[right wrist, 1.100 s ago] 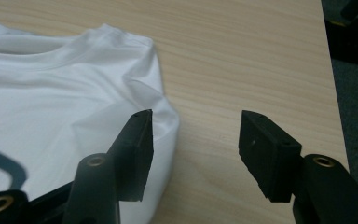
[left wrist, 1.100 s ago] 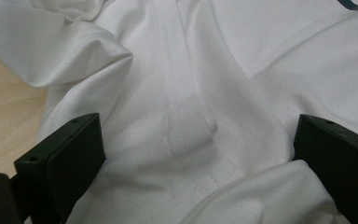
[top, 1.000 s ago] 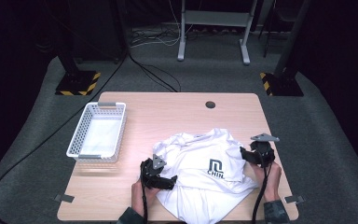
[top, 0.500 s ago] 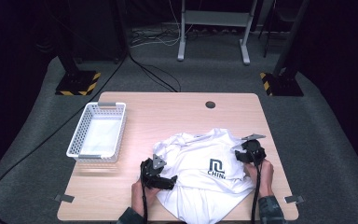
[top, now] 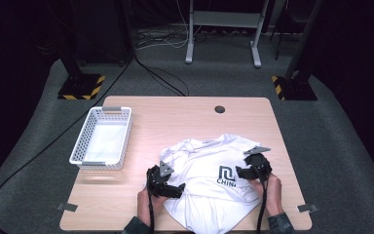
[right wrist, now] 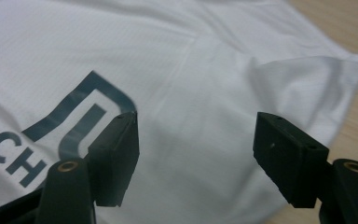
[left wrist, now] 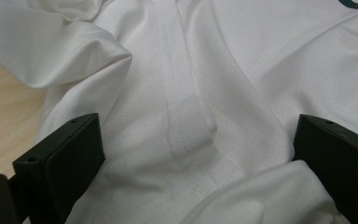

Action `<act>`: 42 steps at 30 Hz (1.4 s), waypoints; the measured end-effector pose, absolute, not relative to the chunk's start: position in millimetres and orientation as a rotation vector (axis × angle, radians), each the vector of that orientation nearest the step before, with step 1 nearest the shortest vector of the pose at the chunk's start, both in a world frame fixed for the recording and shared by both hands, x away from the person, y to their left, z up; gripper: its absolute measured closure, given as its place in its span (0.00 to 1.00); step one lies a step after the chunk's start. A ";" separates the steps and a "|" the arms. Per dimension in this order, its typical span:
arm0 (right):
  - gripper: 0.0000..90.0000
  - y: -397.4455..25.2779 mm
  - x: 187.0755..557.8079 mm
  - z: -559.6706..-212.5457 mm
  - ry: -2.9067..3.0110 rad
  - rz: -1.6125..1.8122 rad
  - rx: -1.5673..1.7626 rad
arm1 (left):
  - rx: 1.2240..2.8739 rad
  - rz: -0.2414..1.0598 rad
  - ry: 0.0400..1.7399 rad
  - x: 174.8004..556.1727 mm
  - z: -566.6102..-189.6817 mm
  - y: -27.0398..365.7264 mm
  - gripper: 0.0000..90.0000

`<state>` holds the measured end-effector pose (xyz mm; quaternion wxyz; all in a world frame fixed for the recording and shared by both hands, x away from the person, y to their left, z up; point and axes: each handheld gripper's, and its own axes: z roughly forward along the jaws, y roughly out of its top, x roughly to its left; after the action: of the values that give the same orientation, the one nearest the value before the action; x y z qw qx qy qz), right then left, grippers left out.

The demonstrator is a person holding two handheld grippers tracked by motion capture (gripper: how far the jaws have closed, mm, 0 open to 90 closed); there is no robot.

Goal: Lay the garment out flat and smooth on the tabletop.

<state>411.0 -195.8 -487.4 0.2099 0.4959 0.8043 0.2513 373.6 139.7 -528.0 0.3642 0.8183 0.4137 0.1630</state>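
Fingers (left wrist: 60, 158) of the left gripper (top: 164, 181) stand wide apart, with wrinkled white cloth lying between them; whether the tips press the fabric cannot be told. Fingers (right wrist: 114, 158) of the right gripper (top: 254, 165) are likewise spread, straddling smooth cloth just right of the dark printed logo (right wrist: 70, 135). Neither pair is clamped on anything.

Left gripper sits at the left near edge of the white T-shirt (top: 209, 190), over a bunched fold beside a raised seam (left wrist: 186, 126). Right gripper sits on the shirt's right side, beside the logo (top: 226, 174), close to the sleeve (right wrist: 307, 79).

T-shirt lies spread on the near right part of the wooden table (top: 185, 119), its lower hem hanging over the near edge. Hands (top: 272, 192) come in from the near side.

White mesh basket (top: 102, 139) stands on the left part of the table, well apart from the shirt. Round cable hole (top: 219, 109) near the far edge.
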 end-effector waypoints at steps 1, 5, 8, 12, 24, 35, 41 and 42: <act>0.35 -190.4 411.4 -491.0 2.259 0.685 1.371 | 2.106 0.420 1.064 373.6 -528.0 139.7 0.02; 0.47 -182.3 414.5 -501.7 2.290 0.661 1.372 | 2.106 0.420 1.064 373.6 -528.0 139.7 0.02; 0.62 -186.6 414.1 -502.3 2.286 0.712 1.384 | 2.105 0.420 1.064 373.6 -528.0 139.7 0.02; 0.71 -195.2 415.0 -503.3 2.283 0.771 1.413 | 2.105 0.420 1.064 373.6 -528.0 139.7 0.02; 0.91 -214.1 412.5 -503.3 2.225 0.843 1.438 | 2.106 0.420 1.064 373.6 -528.0 139.7 0.02; 0.91 -285.4 398.1 -479.0 1.949 0.820 1.544 | 2.106 0.420 1.063 373.6 -528.0 139.7 0.02; 0.84 -328.6 390.7 -486.5 1.829 0.710 1.667 | 2.106 0.419 1.064 373.6 -528.0 139.7 0.02; 0.80 -332.2 389.1 -487.1 1.813 0.696 1.682 | 2.105 0.419 1.065 373.6 -528.0 139.7 0.02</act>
<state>389.1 -332.2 -487.1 0.2823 0.6280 0.6770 0.2599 373.6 139.7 -528.0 0.3641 0.8183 0.4138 0.1629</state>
